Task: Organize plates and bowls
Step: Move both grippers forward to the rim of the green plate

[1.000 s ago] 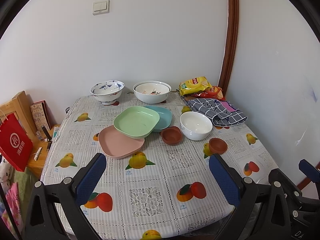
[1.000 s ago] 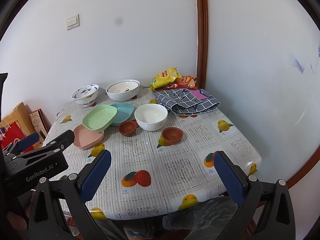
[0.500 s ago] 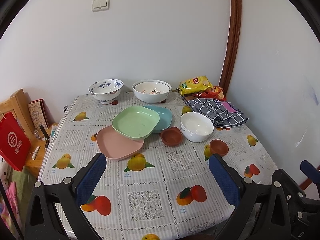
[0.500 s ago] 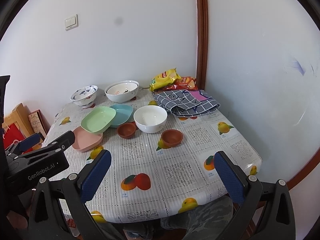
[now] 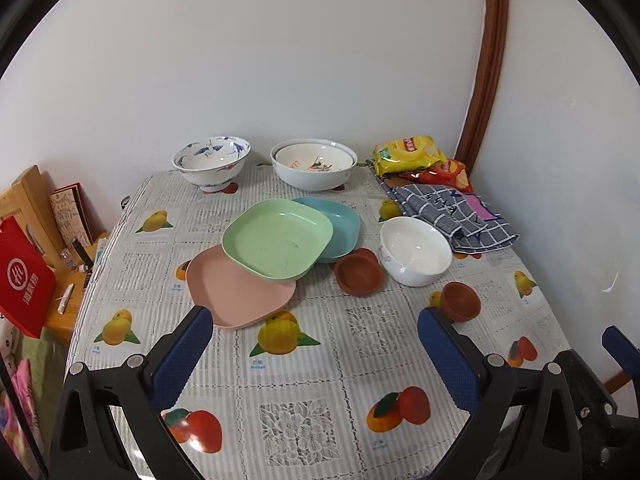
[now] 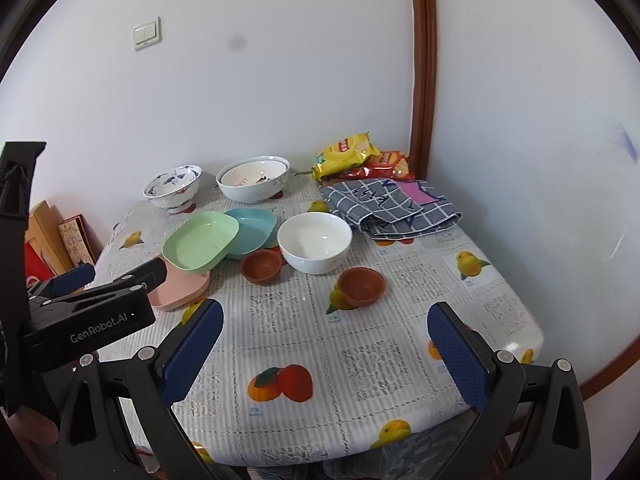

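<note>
A green plate [image 5: 278,238] [image 6: 201,242] overlaps a pink plate [image 5: 240,290] [image 6: 182,286] and a blue plate [image 5: 336,222] [image 6: 254,226] mid-table. To their right are a white bowl [image 5: 415,250] [image 6: 315,242] and two small brown bowls [image 5: 359,273] [image 5: 460,301]. At the back stand a blue-patterned bowl [image 5: 211,162] and a large white bowl [image 5: 313,164]. My left gripper [image 5: 314,330] is open, just short of the pink plate. Open too, my right gripper [image 6: 326,330] hovers over the near cloth, before a brown bowl [image 6: 361,285].
Snack bags [image 5: 412,154] and a folded checked cloth [image 5: 448,214] lie in the back right corner. The fruit-print tablecloth [image 5: 292,416] covers the table. A red bag [image 5: 22,280] and wooden items [image 5: 36,200] sit at the left. Walls close the back and right.
Both grippers have moved a little closer to the table; the dishes look larger. Nothing on the table has moved, and both stay open.
</note>
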The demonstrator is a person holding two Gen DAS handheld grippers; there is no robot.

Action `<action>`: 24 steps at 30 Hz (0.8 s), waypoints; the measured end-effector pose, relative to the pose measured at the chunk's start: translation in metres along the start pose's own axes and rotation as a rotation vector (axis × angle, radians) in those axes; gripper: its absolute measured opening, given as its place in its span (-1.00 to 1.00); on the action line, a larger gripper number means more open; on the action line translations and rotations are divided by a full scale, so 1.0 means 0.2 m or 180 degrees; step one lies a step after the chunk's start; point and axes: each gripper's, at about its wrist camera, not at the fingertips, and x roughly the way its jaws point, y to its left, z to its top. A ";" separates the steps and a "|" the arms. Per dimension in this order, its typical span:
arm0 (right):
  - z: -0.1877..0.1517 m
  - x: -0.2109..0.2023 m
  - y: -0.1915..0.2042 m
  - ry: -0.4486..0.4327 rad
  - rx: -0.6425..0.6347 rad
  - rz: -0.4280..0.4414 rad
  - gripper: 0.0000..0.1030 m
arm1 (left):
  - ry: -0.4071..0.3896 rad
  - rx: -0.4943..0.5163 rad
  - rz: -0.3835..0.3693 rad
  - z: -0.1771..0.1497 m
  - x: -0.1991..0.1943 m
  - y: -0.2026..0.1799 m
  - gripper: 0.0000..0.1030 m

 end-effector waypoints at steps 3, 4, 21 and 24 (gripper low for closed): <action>0.04 0.05 0.01 0.0027 0.0035 0.0072 0.90 | 0.0049 -0.0046 0.0015 0.03 0.07 0.05 0.94; 0.05 0.07 0.02 0.0028 0.0035 0.0092 0.90 | 0.0064 -0.0060 0.0026 0.04 0.09 0.06 0.94; 0.22 0.61 0.14 0.0333 0.0049 0.0413 0.45 | 0.0337 -0.0342 0.0180 0.24 0.53 0.33 0.91; 0.22 0.69 0.20 0.0409 -0.0078 0.0435 0.28 | 0.0384 -0.0402 0.0221 0.27 0.61 0.37 0.91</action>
